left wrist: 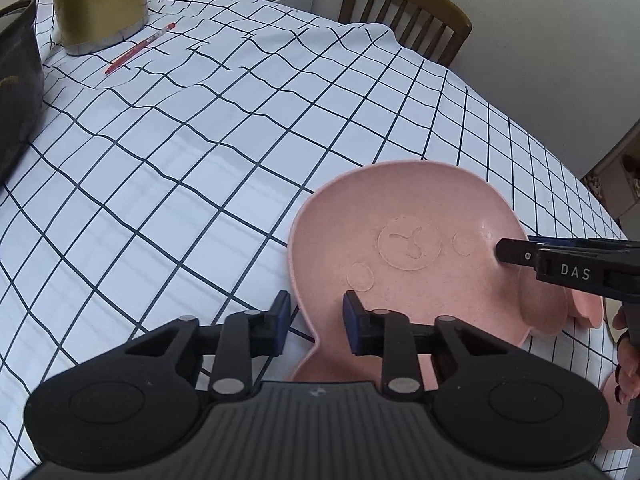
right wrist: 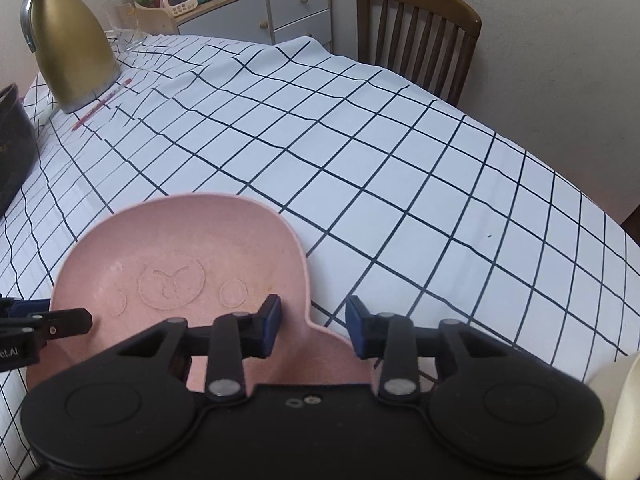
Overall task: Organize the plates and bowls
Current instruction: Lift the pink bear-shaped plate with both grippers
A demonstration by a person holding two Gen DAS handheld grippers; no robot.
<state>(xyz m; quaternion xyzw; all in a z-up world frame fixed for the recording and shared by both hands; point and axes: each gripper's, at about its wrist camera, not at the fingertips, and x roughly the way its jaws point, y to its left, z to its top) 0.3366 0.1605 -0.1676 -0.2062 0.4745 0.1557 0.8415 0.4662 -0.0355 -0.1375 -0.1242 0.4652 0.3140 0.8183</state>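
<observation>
A pink bear-face plate (left wrist: 420,200) (right wrist: 180,240) lies on the checked tablecloth (left wrist: 180,168). My left gripper (left wrist: 316,312) straddles its near left rim, one blue pad outside on the cloth and one over the plate's inside, with a gap showing. My right gripper (right wrist: 312,314) straddles the opposite rim the same way, its outer pad clear of the edge. Each gripper appears in the other's view at the plate's side: the right gripper (left wrist: 500,250) and the left gripper (right wrist: 86,320). The pads are not seen pressing on the plate.
A gold thermos jug (right wrist: 68,40) and a red pen (left wrist: 140,48) stand at the far left, beside a dark bag (left wrist: 16,80). A wooden chair (right wrist: 420,28) is behind the table, a cabinet (right wrist: 280,8) beyond. A cream dish edge (right wrist: 616,400) shows at right.
</observation>
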